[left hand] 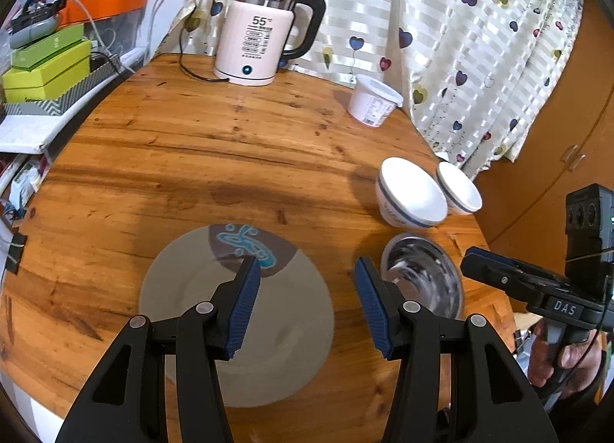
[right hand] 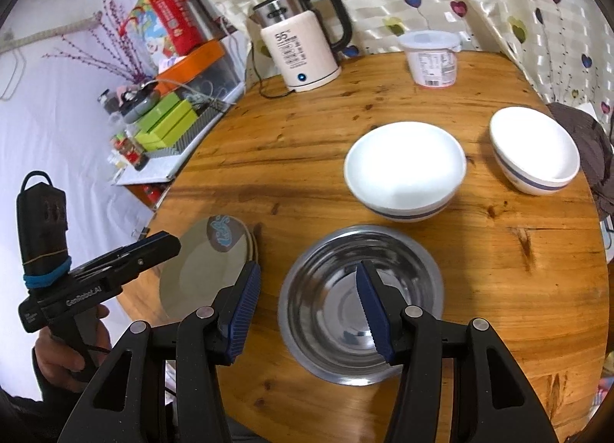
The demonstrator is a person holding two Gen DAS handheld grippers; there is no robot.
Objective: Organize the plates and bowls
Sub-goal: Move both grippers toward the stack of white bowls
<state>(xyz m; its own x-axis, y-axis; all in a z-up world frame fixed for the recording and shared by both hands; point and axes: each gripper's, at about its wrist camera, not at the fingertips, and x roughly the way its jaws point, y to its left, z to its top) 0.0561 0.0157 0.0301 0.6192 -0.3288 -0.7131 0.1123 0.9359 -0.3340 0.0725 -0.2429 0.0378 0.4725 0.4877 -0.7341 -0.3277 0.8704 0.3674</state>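
Note:
A grey plate (left hand: 238,312) with a brown patch and a blue pattern lies on the round wooden table (left hand: 172,159). My left gripper (left hand: 307,270) hovers open above its right part, with nothing between the pads. In the right wrist view the plate (right hand: 207,274) tops a short stack, and the left gripper (right hand: 169,243) shows side-on over it. A steel bowl (right hand: 360,301) sits below my right gripper (right hand: 307,278), which is open: one finger is over the bowl's inside, the other left of its rim. Two white bowls with blue bands (right hand: 405,167) (right hand: 533,147) stand behind it.
A white electric kettle (left hand: 255,40) with its cord and a white plastic tub (left hand: 374,99) stand at the table's far side, against a heart-patterned curtain (left hand: 460,40). Green boxes (left hand: 46,63) and clutter fill a shelf on the left. A hand (left hand: 568,358) holds the right gripper (left hand: 474,257).

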